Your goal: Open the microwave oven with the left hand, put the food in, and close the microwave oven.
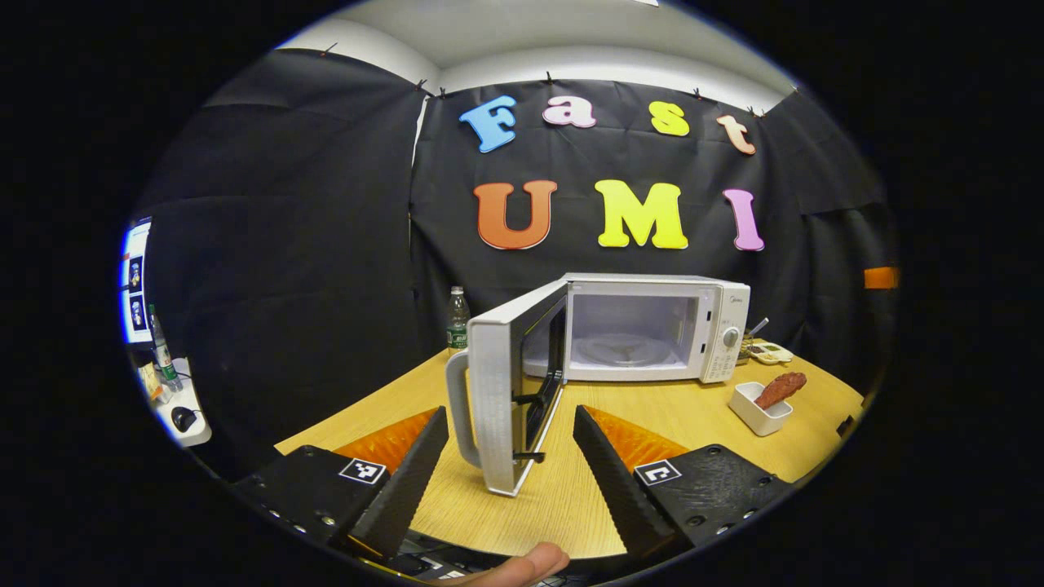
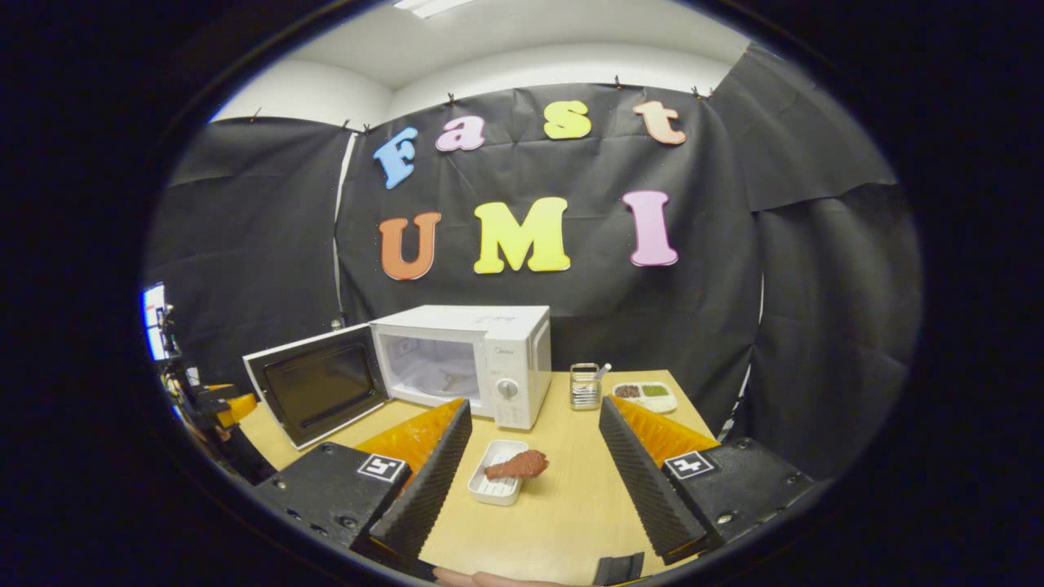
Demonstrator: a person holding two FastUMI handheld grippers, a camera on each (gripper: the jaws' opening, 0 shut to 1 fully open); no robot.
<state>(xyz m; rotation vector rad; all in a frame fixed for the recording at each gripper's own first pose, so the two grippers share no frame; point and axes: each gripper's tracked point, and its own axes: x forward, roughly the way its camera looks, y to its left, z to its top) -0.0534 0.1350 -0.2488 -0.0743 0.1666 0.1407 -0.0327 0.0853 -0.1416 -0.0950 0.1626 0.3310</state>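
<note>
Our jaws stand apart on both the left gripper (image 1: 510,456) and the right gripper (image 2: 534,465), clamped on nothing. In the left gripper view we see the microwave oven (image 1: 652,326) on the desk (image 1: 652,424), its door (image 1: 510,391) swung wide open between the fingers. In the right gripper view the food (image 2: 518,465), a drumstick, lies on a white dish (image 2: 497,483) just before the oven.
</note>
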